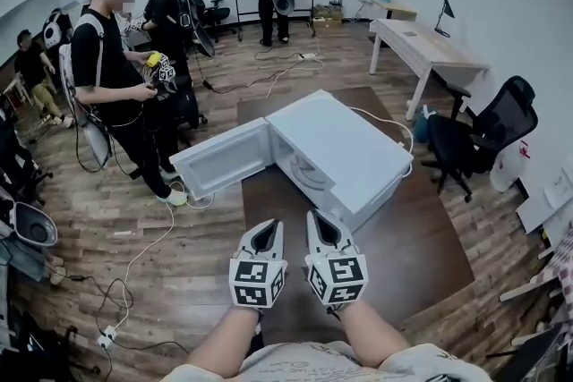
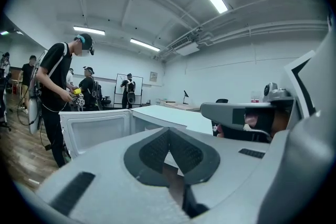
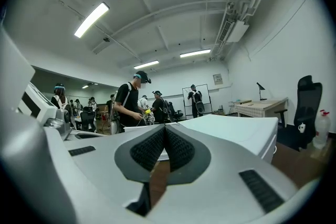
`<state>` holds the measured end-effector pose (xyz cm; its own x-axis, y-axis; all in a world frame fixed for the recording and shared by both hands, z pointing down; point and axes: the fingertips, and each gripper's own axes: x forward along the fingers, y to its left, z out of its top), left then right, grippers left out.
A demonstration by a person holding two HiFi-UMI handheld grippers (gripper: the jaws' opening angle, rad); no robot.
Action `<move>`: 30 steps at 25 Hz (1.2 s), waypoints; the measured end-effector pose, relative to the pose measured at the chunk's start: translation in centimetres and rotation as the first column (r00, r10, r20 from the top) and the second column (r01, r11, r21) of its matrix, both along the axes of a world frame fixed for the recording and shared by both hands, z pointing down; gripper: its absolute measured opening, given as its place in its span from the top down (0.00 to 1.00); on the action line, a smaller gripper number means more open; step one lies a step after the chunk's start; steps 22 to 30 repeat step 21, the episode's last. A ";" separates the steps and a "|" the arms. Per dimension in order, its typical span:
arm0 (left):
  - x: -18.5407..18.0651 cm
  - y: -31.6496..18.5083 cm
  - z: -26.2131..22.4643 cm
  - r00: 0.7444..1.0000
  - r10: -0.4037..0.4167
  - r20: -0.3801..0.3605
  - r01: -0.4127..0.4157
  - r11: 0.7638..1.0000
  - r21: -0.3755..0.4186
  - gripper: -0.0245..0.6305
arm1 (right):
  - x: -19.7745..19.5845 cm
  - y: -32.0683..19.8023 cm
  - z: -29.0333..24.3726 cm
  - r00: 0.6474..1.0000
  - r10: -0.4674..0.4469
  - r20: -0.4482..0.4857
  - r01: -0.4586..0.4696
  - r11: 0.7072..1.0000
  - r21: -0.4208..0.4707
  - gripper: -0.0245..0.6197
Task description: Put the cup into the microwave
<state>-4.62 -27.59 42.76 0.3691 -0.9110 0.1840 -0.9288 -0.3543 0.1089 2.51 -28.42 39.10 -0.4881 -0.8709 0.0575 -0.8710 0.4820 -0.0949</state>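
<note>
The microwave [image 1: 349,148] stands open on the desk [image 1: 421,250], its door [image 1: 219,158] swung out past the desk's left edge over the floor. Its cavity [image 1: 300,167] shows only a faint ring, and the cup cannot be made out in any view. The left gripper [image 1: 268,228] and right gripper [image 1: 320,219] hover side by side near the microwave's near corner, fingers pressed together on nothing, with bare desk to their right.

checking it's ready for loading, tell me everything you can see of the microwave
The microwave is a plain white box, metal by its look, resting flat on the dark brown table at an angle to its edges. Its door is swung wide open to the left in the head view. The cavity shows a round turntable and no cup. A white cable loops behind it.
</note>
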 end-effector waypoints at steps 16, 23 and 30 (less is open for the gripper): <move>1.5 0.1 -0.8 1.000 0.023 0.021 -0.023 1.000 0.006 0.94 | 0.5 0.6 -0.6 1.000 -0.014 -0.003 0.014 1.000 0.005 0.94; 1.9 0.1 -0.7 0.999 0.031 0.025 -0.031 1.000 0.004 0.94 | 0.7 0.6 -0.4 1.000 -0.010 -0.010 0.010 1.000 0.004 0.94; 1.9 0.1 -0.7 0.999 0.031 0.025 -0.031 1.000 0.004 0.94 | 0.7 0.6 -0.4 1.000 -0.010 -0.010 0.010 1.000 0.004 0.94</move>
